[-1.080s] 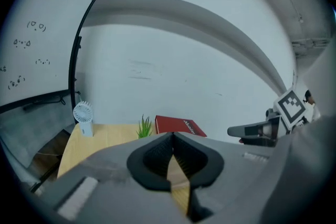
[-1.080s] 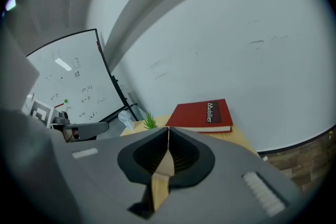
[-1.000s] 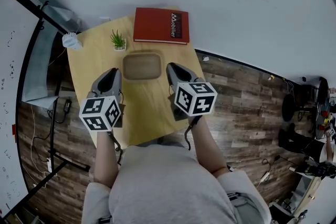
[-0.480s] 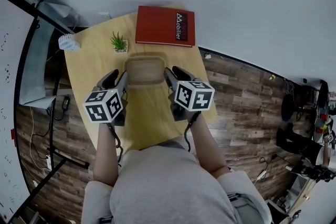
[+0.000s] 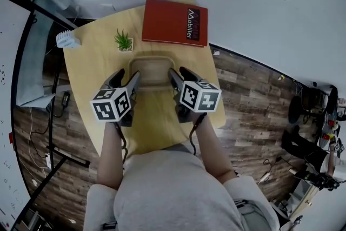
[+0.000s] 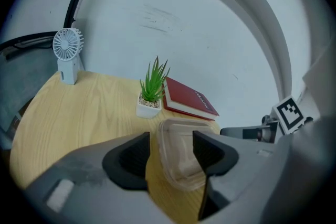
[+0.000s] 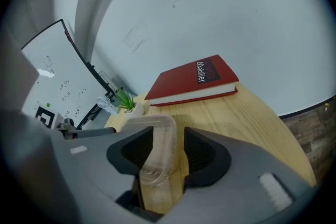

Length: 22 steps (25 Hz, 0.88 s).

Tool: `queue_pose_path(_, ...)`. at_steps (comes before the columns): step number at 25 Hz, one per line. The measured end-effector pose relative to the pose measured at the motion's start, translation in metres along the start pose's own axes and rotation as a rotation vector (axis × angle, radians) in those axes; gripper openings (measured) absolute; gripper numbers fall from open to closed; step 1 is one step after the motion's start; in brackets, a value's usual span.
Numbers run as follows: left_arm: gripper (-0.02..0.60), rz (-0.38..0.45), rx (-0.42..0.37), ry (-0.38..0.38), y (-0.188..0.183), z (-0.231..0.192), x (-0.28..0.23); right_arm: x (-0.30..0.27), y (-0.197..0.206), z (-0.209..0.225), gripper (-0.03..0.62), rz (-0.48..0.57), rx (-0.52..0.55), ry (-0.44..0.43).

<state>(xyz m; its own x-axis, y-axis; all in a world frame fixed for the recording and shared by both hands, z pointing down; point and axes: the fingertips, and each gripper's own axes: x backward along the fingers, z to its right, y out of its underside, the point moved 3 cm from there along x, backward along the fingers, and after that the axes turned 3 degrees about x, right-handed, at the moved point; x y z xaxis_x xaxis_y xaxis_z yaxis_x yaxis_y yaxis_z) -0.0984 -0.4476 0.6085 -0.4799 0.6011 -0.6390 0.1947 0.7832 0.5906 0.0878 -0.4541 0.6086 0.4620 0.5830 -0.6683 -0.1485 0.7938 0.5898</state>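
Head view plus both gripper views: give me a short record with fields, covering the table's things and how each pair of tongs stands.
surface: wooden table
centre: clear plastic container
left tongs: jaws apart, straddling the container's left rim
right tongs: jaws apart, straddling its right rim
behind container: red book, small potted plant
far left corner: small white fan

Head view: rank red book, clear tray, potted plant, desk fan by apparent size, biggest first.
1. The red book is clearly largest.
2. The clear tray comes next, though its ends are partly covered.
3. The potted plant and the desk fan look about alike, so I won't rank them.
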Motion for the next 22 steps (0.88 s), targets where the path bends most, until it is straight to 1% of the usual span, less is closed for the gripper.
queue_pose_path(3, 0.258, -0.008, -0.003, 0.004, 0.001, 0.001, -0.004, -0.005, 0.002, -0.001, 0.190, -0.015, 0.001, -0.006)
queue_pose_path(8, 0.258, -0.016, -0.020, 0.034, 0.003, 0.008, -0.007, -0.012, 0.004, -0.006, 0.190, -0.028, 0.003, -0.025)
queue_pose_path(13, 0.258, -0.022, -0.073, 0.019, 0.003, 0.013, -0.007, -0.013, 0.004, -0.010, 0.192, -0.025, 0.024, -0.018)
queue_pose_path(22, 0.258, -0.007, -0.080, 0.020, 0.001, 0.015, -0.003, -0.011, 0.002, -0.013, 0.193, -0.013, 0.047, -0.010)
